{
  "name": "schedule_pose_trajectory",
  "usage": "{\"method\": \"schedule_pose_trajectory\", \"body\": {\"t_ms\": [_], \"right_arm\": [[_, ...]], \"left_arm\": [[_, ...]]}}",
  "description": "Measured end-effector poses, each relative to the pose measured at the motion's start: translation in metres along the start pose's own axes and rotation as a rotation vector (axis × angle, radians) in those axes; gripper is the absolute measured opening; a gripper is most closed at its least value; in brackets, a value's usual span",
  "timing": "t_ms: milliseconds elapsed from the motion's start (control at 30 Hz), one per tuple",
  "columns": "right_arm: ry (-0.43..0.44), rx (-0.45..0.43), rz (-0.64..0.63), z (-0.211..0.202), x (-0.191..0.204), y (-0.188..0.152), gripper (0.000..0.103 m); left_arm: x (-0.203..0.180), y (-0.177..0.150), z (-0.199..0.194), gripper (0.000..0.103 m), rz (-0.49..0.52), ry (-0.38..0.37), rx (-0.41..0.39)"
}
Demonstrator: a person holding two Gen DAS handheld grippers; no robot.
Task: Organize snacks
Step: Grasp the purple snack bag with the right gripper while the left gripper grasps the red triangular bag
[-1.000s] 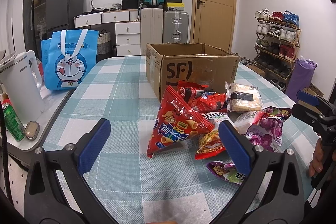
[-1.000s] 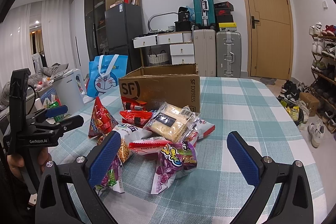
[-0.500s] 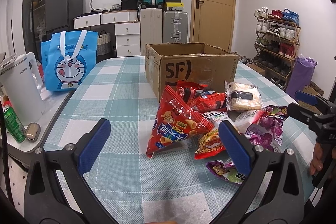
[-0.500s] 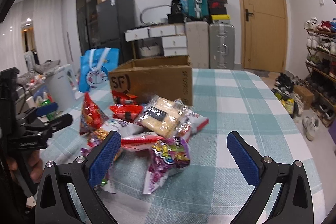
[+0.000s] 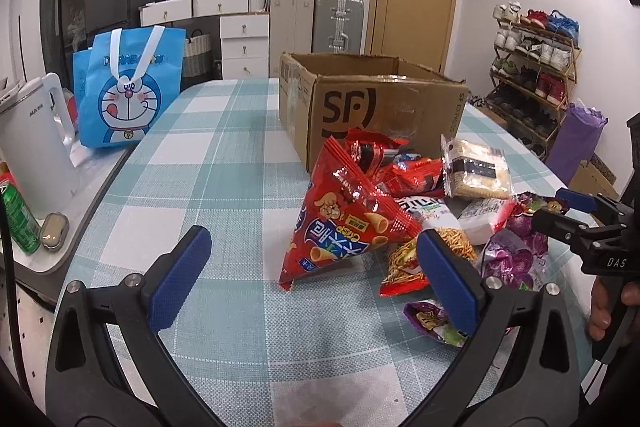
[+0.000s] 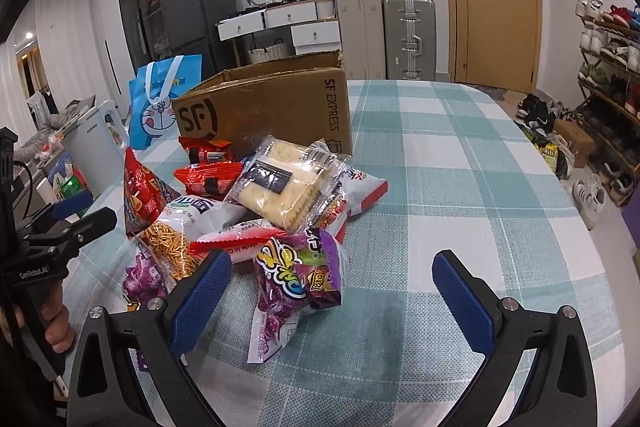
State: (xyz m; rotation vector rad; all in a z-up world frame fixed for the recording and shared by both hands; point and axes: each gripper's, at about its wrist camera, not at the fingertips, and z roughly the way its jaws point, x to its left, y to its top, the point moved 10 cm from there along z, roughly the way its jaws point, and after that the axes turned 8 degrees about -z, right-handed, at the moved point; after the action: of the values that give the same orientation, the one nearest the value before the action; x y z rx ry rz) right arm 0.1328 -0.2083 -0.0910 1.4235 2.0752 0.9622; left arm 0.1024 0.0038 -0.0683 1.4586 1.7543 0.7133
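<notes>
Checked teal-and-white surface (image 5: pixel 224 163) with an open SF cardboard box (image 6: pixel 280 107) toward the back, snack pile heaped just in front of it. Left gripper (image 5: pixel 312 279): jaws wide, holding nothing, low over the surface, red triangular chip bag (image 5: pixel 344 223) standing between the pads in view but apart from them. Right gripper (image 6: pixel 328 295): jaws wide, also holding nothing, purple candy bag (image 6: pixel 296 275) lying just ahead of its left pad; contact looks unlikely, but fisheye makes that hard to call. Clear cracker pack (image 6: pixel 284 183) sits on top of the pile, tilted, red packets (image 6: pixel 208 179) behind it against the box. Blue Doraemon tote (image 5: pixel 124 95) and white kettle (image 5: pixel 36 151) off to the left side, well apart from the snacks.
</notes>
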Motion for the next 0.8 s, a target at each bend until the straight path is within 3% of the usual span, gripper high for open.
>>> {"method": "schedule_pose_trajectory", "body": {"t_ms": [67, 167, 367, 600, 800], "right_arm": [[0.008, 0.023, 0.005, 0.006, -0.001, -0.002, 0.102], [0.03, 0.052, -0.002, 0.011, 0.002, -0.005, 0.089], [0.074, 0.078, -0.006, 0.018, 0.007, -0.007, 0.078], [0.108, 0.077, -0.028, 0.017, 0.017, -0.008, 0.055], [0.103, 0.073, -0.035, 0.014, 0.018, -0.008, 0.049]], "left_arm": [[0.0, -0.003, 0.008, 0.096, -0.001, 0.003, 0.033], [0.002, -0.006, 0.019, 0.089, -0.017, 0.0, 0.078], [0.005, -0.003, 0.033, 0.089, -0.043, -0.014, 0.1], [-0.006, -0.001, 0.048, 0.089, -0.009, -0.036, 0.129], [-0.013, -0.002, 0.051, 0.089, 0.01, -0.048, 0.141]]}}
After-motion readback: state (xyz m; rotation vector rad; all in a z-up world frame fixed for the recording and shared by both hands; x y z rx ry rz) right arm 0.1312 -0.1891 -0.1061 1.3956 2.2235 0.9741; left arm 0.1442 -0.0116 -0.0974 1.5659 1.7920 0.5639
